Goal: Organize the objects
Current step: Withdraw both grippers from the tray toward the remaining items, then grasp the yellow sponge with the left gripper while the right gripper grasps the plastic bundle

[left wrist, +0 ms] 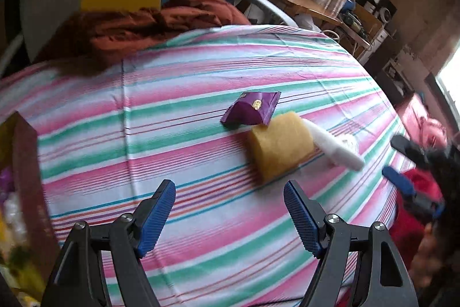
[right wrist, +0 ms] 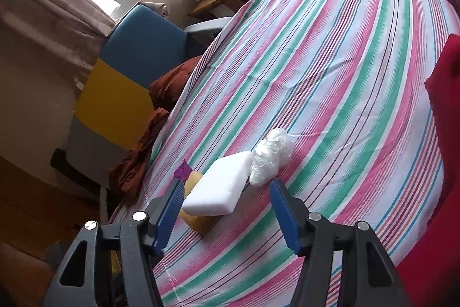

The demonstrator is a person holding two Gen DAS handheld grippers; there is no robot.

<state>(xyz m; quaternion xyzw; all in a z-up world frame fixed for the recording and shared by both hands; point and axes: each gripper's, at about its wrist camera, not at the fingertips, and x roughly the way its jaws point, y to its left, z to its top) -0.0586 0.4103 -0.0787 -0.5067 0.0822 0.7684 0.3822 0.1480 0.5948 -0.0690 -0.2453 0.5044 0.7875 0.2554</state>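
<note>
Partly done, by the look of it: dark red box (left wrist: 27,177) at far left already holding items. Left to sort, clustered mid-counter (left wrist: 201,220): purple foil packet (left wrist: 253,108), yellow sponge block (left wrist: 280,146), white foam block (right wrist: 218,186), crumpled clear plastic wad (right wrist: 270,156). Left tongs (left wrist: 230,203) and right tongs (right wrist: 227,200) both wide, empty.

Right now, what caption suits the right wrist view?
Open right tongs hover over a white sponge on a striped tablecloth.

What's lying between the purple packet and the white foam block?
The yellow sponge sits between the purple packet and the white foam block, touching both. The left wrist view shows it best.
</note>
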